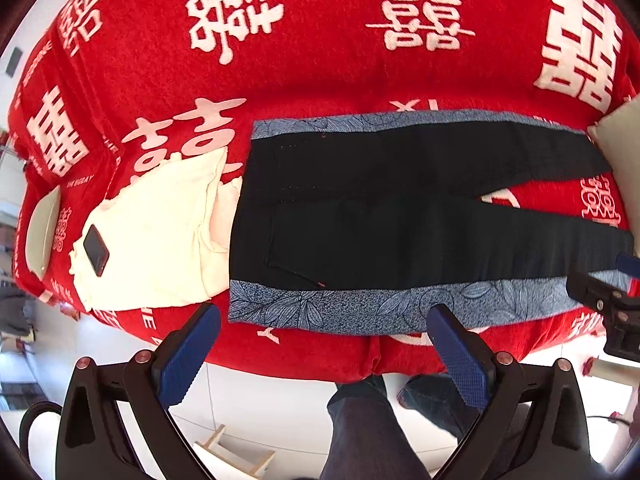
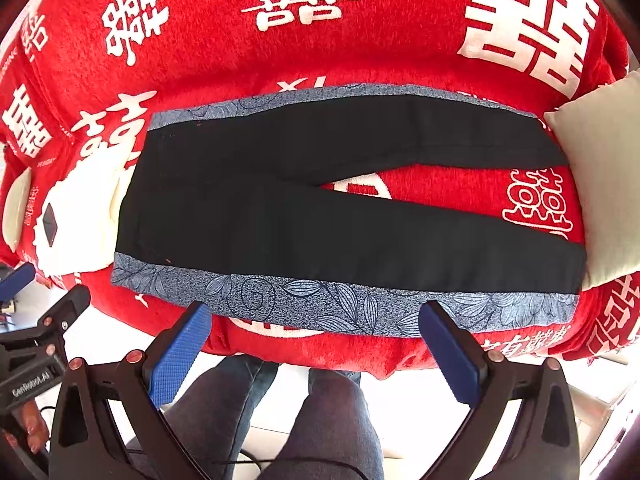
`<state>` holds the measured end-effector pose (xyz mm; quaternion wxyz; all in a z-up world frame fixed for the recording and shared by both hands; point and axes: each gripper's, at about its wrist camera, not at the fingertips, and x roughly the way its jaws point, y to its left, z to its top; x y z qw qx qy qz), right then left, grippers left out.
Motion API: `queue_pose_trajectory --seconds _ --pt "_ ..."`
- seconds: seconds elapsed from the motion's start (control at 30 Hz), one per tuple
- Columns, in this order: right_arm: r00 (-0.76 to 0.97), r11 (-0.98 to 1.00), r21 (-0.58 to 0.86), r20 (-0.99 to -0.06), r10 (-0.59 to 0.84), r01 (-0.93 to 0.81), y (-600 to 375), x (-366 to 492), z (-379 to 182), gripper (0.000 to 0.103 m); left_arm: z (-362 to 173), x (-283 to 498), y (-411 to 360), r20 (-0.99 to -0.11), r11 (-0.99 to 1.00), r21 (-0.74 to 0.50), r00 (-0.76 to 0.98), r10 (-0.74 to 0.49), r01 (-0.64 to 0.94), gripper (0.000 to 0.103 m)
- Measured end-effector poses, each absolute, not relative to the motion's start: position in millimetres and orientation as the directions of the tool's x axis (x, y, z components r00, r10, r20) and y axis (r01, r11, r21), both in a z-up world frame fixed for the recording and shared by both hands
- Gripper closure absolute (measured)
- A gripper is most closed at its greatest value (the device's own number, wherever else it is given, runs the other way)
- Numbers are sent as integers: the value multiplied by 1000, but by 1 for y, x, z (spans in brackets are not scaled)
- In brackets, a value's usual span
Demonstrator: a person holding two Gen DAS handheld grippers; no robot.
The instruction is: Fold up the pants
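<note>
Black pants [image 1: 380,208] [image 2: 320,200] with blue leaf-patterned side stripes lie flat on a bed with a red blanket [image 1: 320,72] [image 2: 248,60]. The waist is at the left and the two legs spread apart toward the right. My left gripper [image 1: 324,312] hovers open above the bed's near edge, close to the waist end of the near stripe. My right gripper [image 2: 316,306] is open too, above the near stripe around mid-leg. Nothing is between either pair of blue pads. The right gripper's body [image 1: 608,304] shows at the right edge of the left wrist view.
A folded white garment [image 1: 160,236] [image 2: 76,220] with a dark phone [image 1: 96,250] on it lies left of the waist. A beige pillow [image 2: 600,184] rests at the leg ends. A person's jeans-clad legs [image 2: 280,412] stand at the bed's near edge.
</note>
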<state>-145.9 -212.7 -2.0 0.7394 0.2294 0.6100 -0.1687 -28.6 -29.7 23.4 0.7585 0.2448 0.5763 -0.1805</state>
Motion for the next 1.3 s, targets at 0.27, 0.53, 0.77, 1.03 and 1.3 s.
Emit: queue_pose_trajectory --seconds 0.27,0.53,0.77,1.03,1.3 --pt "180 836 158 -981 73 525 -225 -160 -9 0 19 -39 -27 -968 851 142 249 13 505 0" --pt "270 762 302 -947 173 573 -223 -169 -26 0 -7 -24 -13 -977 859 86 211 -26 504 0" --pt "365 636 490 -871 329 597 -195 -171 -85 0 -64 1 27 -984 893 -66 118 -132 445 0" --pt "460 419 643 -759 461 641 -162 -180 -173 0 -136 14 58 -985 921 -160 8 -175 356 0" --pt "578 300 733 -671 463 610 -163 -180 -221 19 -170 13 72 -967 913 -246 -20 -254 324 0"
